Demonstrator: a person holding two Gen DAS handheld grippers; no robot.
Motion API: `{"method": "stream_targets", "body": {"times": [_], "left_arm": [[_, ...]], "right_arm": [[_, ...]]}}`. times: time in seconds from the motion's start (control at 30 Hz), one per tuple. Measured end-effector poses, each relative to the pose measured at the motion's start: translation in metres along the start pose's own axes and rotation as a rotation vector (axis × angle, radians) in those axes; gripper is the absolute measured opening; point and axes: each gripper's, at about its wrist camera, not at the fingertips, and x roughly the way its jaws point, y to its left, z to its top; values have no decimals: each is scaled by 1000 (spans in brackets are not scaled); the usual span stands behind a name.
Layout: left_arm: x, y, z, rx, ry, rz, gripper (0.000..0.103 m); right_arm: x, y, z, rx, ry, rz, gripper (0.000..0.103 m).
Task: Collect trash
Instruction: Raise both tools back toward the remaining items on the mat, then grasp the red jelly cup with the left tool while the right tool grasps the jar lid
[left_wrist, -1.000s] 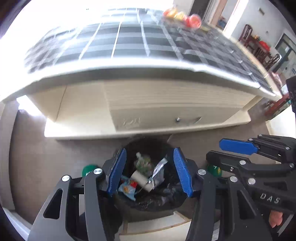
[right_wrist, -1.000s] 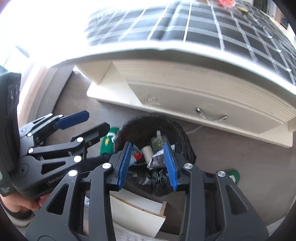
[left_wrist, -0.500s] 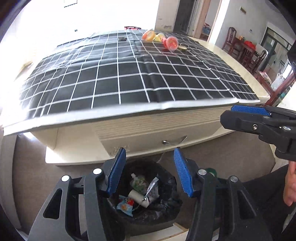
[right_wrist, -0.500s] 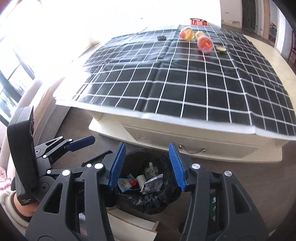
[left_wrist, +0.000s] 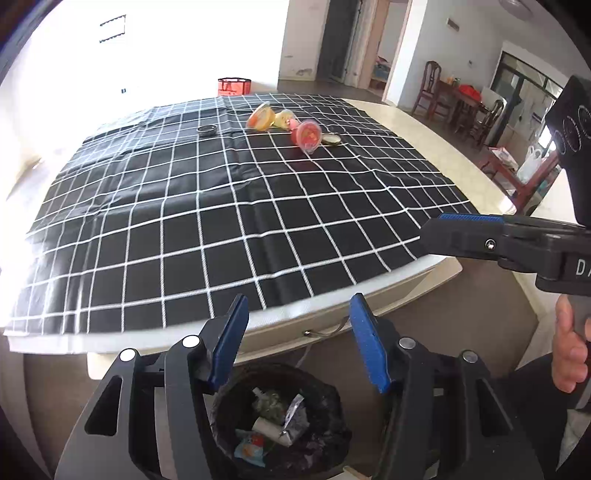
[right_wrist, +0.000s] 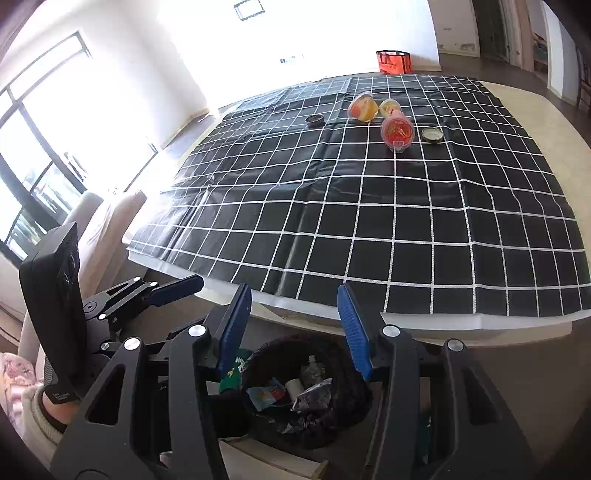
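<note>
Both tools rose from the bin (left_wrist: 280, 417); left tool (left_wrist: 299, 343) and right tool (right_wrist: 295, 328) gape empty, bin part-filled, cups (right_wrist: 397, 132) upper centre on bench (right_wrist: 369, 206) left.

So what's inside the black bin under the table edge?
The bin holds a blue snack wrapper, a silver foil wrapper, a white tube and a small bottle. Anything beneath these is hidden.
</note>
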Motion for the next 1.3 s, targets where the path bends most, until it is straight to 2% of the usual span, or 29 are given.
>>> {"method": "stream_targets", "body": {"times": [0.07, 0.13, 0.2, 0.37, 0.5, 0.67, 0.9, 1.07, 1.3], "left_arm": [[7, 1, 8, 7, 9, -2, 57], [15, 5, 15, -14, 22, -45, 57], [21, 9, 23, -30, 27, -62, 57], [35, 12, 48, -1, 34, -56, 57], [45, 25, 76, -35, 11, -111, 57], [69, 32, 110, -20, 11, -92, 57], [107, 44, 145, -8, 11, -108, 57], [132, 56, 162, -13, 20, -117, 57], [159, 51, 181, 15, 23, -149, 57]], "right_arm": [[2, -6, 8, -17, 0, -33, 46], [5, -12, 16, -33, -1, -64, 47], [8, -18, 23, -36, -3, -73, 46], [14, -34, 43, -44, -15, -96, 46], [20, -48, 57, -49, -12, -120, 52], [30, -66, 78, -60, -25, -164, 52], [54, -90, 117, -79, -42, -198, 52], [72, -112, 139, -72, -55, -227, 54], [104, -151, 161, -38, -33, -279, 54]]}}
